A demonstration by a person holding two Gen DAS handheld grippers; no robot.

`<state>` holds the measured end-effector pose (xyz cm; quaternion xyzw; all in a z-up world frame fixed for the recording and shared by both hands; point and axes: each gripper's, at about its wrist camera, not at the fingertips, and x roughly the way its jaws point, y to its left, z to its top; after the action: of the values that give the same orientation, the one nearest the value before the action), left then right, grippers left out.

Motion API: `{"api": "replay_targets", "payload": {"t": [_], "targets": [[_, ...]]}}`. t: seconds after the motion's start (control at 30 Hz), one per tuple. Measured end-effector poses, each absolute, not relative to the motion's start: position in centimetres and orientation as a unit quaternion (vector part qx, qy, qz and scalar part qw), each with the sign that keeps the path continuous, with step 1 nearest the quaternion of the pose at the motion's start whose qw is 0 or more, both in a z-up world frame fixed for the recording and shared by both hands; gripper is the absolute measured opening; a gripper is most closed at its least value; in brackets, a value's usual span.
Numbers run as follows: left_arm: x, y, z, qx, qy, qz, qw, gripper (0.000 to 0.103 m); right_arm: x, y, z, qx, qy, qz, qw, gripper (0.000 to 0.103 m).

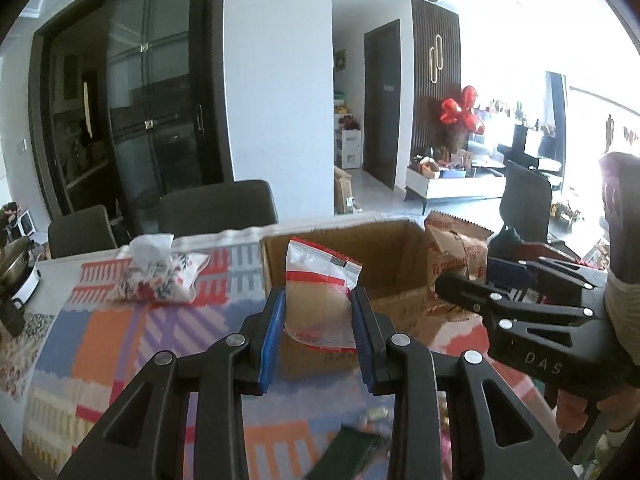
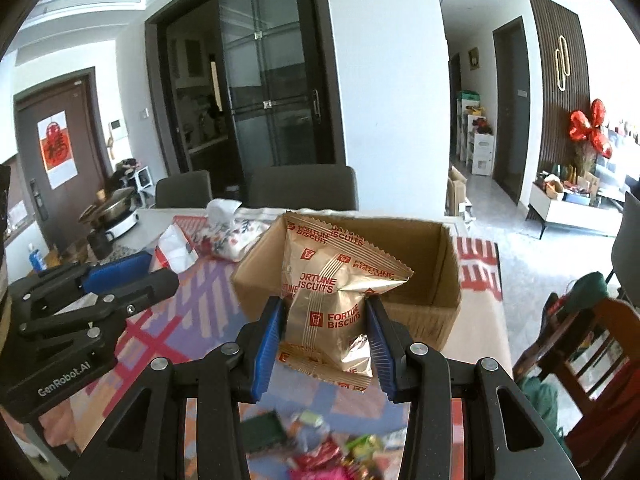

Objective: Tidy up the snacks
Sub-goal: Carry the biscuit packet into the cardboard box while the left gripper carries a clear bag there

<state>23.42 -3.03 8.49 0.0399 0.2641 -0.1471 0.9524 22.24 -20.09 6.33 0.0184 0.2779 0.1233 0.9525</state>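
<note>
My left gripper (image 1: 318,320) is shut on a clear and red snack packet (image 1: 320,280), held just before an open cardboard box (image 1: 384,248). My right gripper (image 2: 324,320) is shut on a gold Fortune Biscuits packet (image 2: 332,280), held in front of the same box (image 2: 444,264). In the left wrist view the right gripper (image 1: 472,284) comes in from the right with the gold packet (image 1: 456,252) beside the box. In the right wrist view the left gripper (image 2: 132,272) shows at the left with its packet (image 2: 176,250). Loose snacks (image 2: 328,444) lie on the table below.
The table has a colourful patterned cloth (image 1: 104,344). A floral tissue pouch (image 1: 160,276) lies left of the box. A pot on a cooker (image 2: 112,212) and a dark mug (image 2: 100,242) stand at the far left. Dark chairs (image 2: 304,186) stand behind; a wooden chair (image 2: 592,344) is at right.
</note>
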Motion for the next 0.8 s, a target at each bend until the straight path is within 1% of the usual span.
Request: {"api": "replay_targets", "payload": {"t": [0.13,0.43,0.8], "targets": [[26.0,-3.5,8.9,0.027,0.273,-0.158,0.949,0.033,24.2,-20.3,7.1,0.011,0.279,0.118,0.953,0.043],[31.7,-5.4,6.8,0.022,0.31,-0.158,0.937,0.033,28.7,-22.0,6.2,0.016,0.304,0.111,0.946,0.043],[35.0,-7.0,5.0,0.019,0.355,-0.149,0.923,0.034,32.5,-23.3,4.3,0.018,0.337,0.098,0.936,0.043]]}}
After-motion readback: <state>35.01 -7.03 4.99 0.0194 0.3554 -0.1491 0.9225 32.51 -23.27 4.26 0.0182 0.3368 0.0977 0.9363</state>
